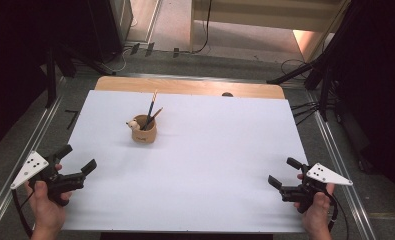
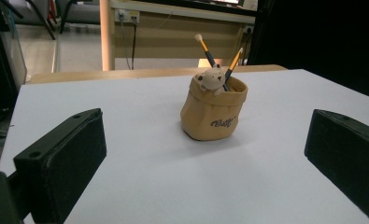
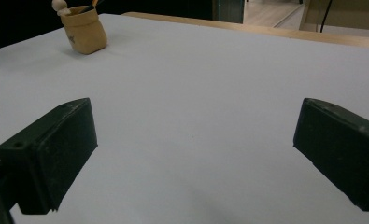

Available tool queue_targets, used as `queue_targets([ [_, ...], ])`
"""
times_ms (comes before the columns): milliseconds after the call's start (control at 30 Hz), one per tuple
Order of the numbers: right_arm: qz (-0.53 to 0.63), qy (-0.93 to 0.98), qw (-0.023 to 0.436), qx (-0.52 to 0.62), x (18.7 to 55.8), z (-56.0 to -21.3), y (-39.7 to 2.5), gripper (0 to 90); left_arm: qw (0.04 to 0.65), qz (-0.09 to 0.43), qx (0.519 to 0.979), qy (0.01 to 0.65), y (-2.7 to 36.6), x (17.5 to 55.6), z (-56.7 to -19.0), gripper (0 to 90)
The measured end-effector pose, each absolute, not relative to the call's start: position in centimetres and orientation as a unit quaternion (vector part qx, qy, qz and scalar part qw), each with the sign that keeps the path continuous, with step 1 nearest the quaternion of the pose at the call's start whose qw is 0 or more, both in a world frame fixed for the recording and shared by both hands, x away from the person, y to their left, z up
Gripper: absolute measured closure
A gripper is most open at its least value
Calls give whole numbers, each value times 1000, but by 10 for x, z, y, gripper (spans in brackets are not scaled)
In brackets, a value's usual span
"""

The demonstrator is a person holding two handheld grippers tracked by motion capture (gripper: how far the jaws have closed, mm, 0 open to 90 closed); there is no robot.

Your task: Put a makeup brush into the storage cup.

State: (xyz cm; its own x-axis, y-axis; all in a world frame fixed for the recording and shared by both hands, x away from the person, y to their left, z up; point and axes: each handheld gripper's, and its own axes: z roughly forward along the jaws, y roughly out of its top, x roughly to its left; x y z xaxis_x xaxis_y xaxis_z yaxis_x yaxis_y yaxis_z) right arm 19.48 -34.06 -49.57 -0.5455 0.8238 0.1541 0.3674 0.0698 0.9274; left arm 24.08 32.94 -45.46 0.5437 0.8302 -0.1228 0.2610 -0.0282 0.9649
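- One white sheet point(image 1: 195, 170) covers most of the wooden table point(image 1: 185, 86), its surface bare but for a single item.
- Two grippers sit at the near edge, well apart: the left gripper point(image 1: 79, 157) and right gripper point(image 1: 281, 172), each hand-held with jaws spread wide, gripping nothing.
- A tan pouch-shaped holder point(image 2: 212, 112) stands upright toward the far left, bearing dark script too small to read.
- Two pencils point(image 2: 232, 64) lean inside it, beside a small bear figure point(image 2: 211, 80) at its rim.

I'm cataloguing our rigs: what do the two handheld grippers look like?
Both the left gripper and the right gripper are black, each with two blocky, flat-faced jaws. Each carries a grey three-cornered plate with dark dots on top. A dark cable trails from each.
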Motion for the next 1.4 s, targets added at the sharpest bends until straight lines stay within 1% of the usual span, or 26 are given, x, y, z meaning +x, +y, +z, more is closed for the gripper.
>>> queue_targets([
  [900,533,696,217,430,194,-496,-345,0,563,258,661,424,362,225,-461,0],
  [1400,531,696,217,431,195,-496,-343,0,564,256,660,425,365,225,-462,0],
])
